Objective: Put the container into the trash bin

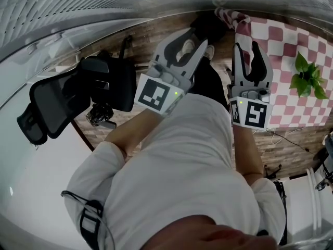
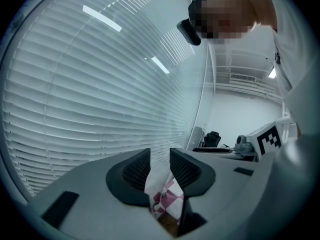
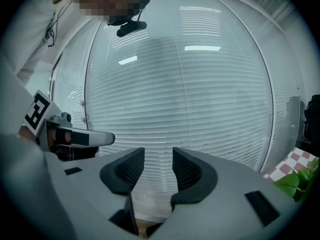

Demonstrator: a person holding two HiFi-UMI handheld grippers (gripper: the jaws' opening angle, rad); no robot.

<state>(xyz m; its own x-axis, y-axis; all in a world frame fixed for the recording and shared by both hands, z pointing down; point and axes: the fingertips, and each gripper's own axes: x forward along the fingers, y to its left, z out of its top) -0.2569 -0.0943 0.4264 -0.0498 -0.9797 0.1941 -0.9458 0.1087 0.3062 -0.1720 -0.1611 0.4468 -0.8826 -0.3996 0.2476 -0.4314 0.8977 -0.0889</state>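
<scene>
You hold both grippers out in front of your white shirt (image 1: pixel 182 165), roughly level and aimed at the slatted window blinds (image 3: pixel 200 109). The left gripper (image 1: pixel 193 38) has its jaws spread, pinching nothing. A corner of the red-and-white checkered tablecloth (image 2: pixel 167 199) shows through the gap, beyond the pads. The right gripper (image 1: pixel 248 45) is also spread wide and empty, with only blinds between its jaws. A small green plant (image 1: pixel 307 77) stands on the checkered table to your right, and a black office chair (image 1: pixel 57 103) sits to your left. None of these views shows where the container is.
</scene>
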